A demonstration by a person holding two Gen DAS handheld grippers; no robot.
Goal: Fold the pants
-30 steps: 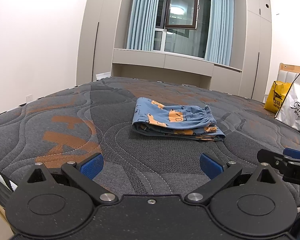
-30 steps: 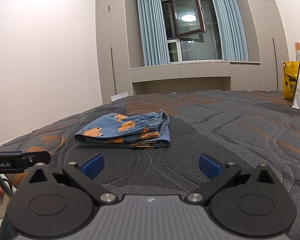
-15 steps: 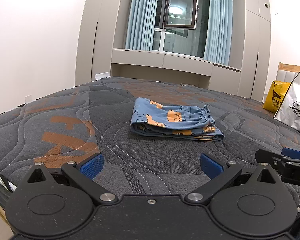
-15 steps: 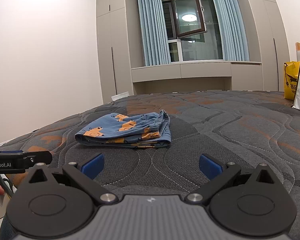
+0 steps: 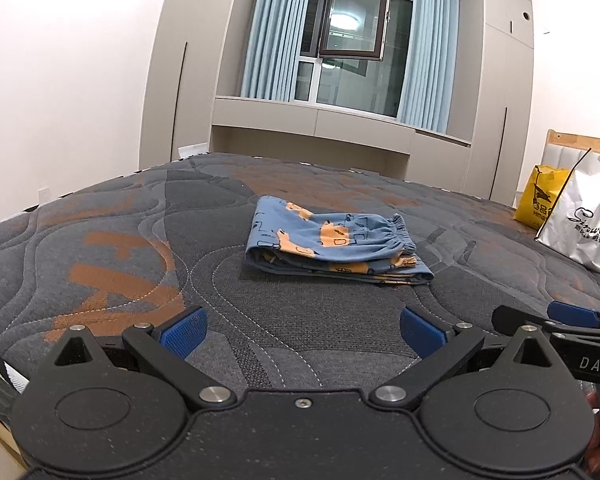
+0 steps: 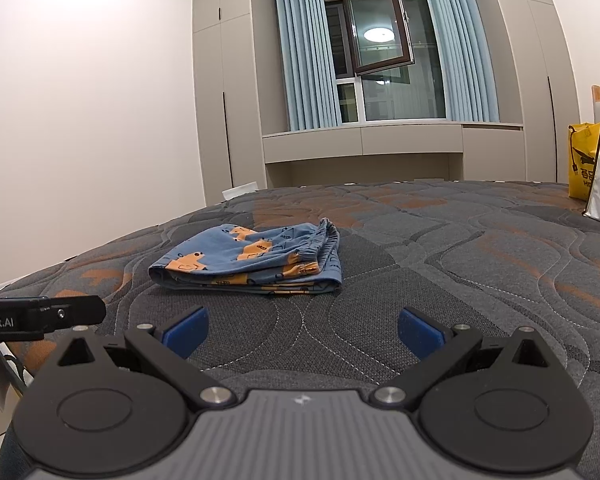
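Both sets of jaws are spread wide and empty over the near edge of the mattress (image 5: 100, 216), left gripper (image 5: 302, 330) and right gripper (image 6: 302, 330) side by side. Ahead of them, well apart from the blue pads, the folded pants (image 5: 332, 250) lie flat toward the mattress's middle, elastic waistband at the right. Two shopping bags (image 5: 580, 220) stand at the right edge.

Left wrist view sits low at mattress (image 5: 112, 264) edge, facing across bed toward window (image 5: 352, 44); left gripper (image 5: 302, 330) fills foreground. Right wrist view, same height, looks from further right (own right gripper (image 6: 302, 330) up front). Both share folded pants (image 5: 332, 250) mid-bed, window, bags. Each catches other gripper at frame edge.
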